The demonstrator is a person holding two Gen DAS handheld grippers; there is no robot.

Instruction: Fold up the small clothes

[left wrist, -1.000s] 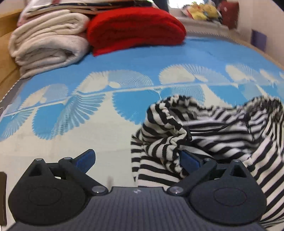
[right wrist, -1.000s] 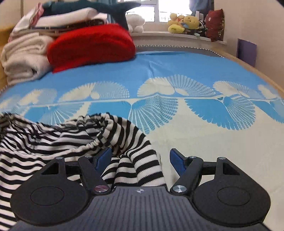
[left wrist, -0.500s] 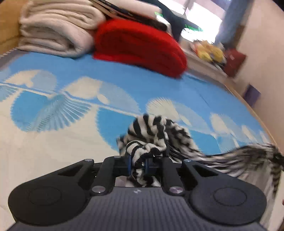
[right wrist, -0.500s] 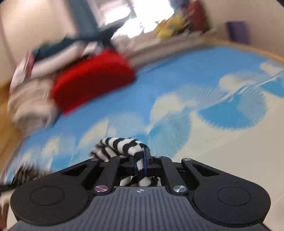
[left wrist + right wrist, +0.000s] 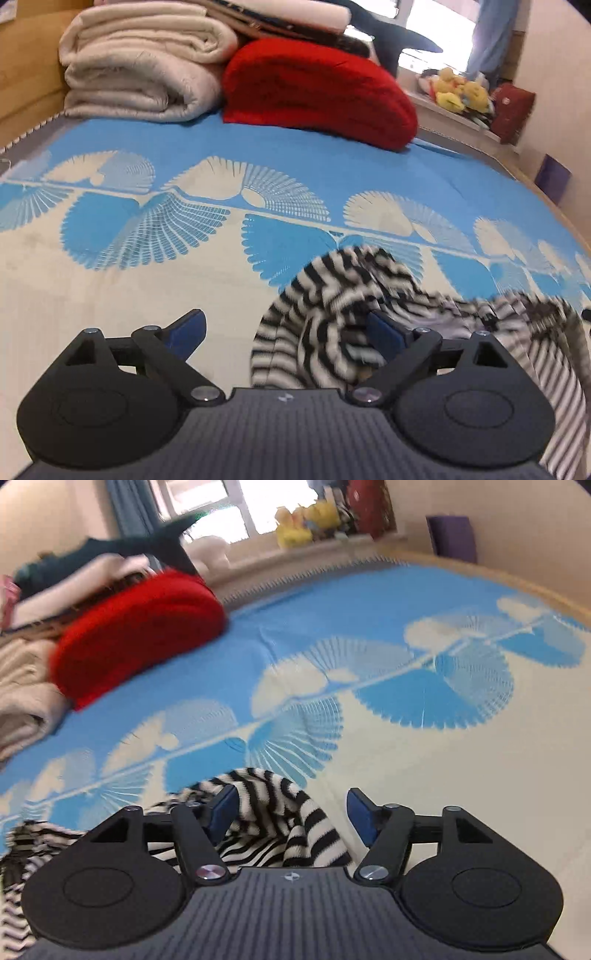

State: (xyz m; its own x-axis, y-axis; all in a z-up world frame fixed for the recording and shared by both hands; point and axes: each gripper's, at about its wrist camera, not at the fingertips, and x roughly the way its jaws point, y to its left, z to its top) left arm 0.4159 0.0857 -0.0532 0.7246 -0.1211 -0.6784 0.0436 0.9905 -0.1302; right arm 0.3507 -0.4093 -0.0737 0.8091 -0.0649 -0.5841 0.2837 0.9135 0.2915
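Striped garment (image 5: 332,317) bunched on the bed (image 5: 155,295), low in both wrist views, near edge of the blue-and-cream fan-print cover. Not flat, not folded yet; fabric blurred, so likely just dropping out of grip.

Left tongs (image 5: 284,332): opening, spread wide. Heap sits between the pads, against the right blue pad (image 5: 384,332); left pad clear over bare cover. No pinch visible.

Right tongs (image 5: 291,814): also opening, moderately spread. Striped edge (image 5: 280,805) lies in the gap, beside the left pad; right pad clear. No pinch either.

Reading: both ends released together, probably to lay the piece out wider before a re-grab at the corners. Garment spans between the two tongs, which fits a two-handed stretch-and-drop.

Pose: both angled down toward the bed, low over the cloth, each view tilted with a roll, in opposite directions.

Background, not in play: red folded blanket (image 5: 317,88) and cream folded quilts (image 5: 140,74) stacked at the far end of the bed; plush toys (image 5: 299,528) on the windowsill.
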